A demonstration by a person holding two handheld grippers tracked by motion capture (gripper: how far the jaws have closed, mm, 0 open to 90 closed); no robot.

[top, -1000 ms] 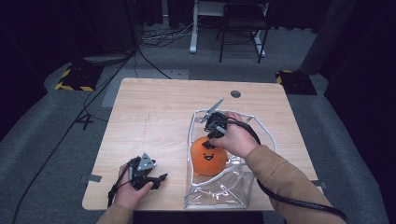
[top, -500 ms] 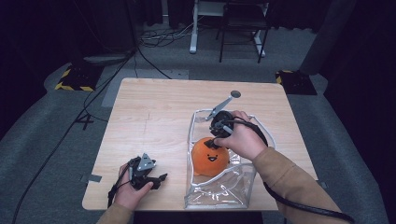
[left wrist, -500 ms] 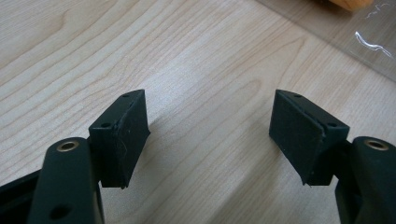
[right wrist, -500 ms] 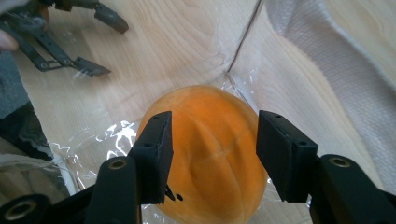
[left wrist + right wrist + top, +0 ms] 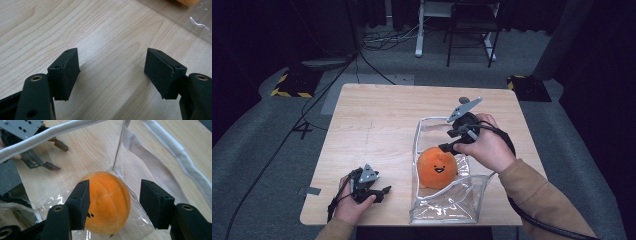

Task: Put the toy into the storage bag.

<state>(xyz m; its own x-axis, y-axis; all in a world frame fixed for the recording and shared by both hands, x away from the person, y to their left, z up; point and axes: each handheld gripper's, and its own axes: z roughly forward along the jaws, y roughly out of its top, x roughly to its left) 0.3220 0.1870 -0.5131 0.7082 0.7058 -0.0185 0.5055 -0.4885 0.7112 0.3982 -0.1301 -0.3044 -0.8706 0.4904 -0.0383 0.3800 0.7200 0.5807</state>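
Note:
An orange plush ball with a smiling face sits inside a clear plastic bag on the right half of the wooden table. My right gripper hangs over the bag's mouth, just beyond the ball and pointing down at it. In the right gripper view its jaws are open, with the ball lying below and between them, untouched. My left gripper rests open near the table's front left edge. In the left gripper view its jaws stand wide apart over bare wood, with the bag's edge ahead.
The bag's white zipper rim runs beside the right gripper. My left gripper shows through the plastic. On the grey floor beyond the table are a chair, cables and striped floor plates.
My right hand has shifted right and turned, the plate on top swinging right. The orange ball has settled slightly nearer in the bag. The left gripper has not moved.

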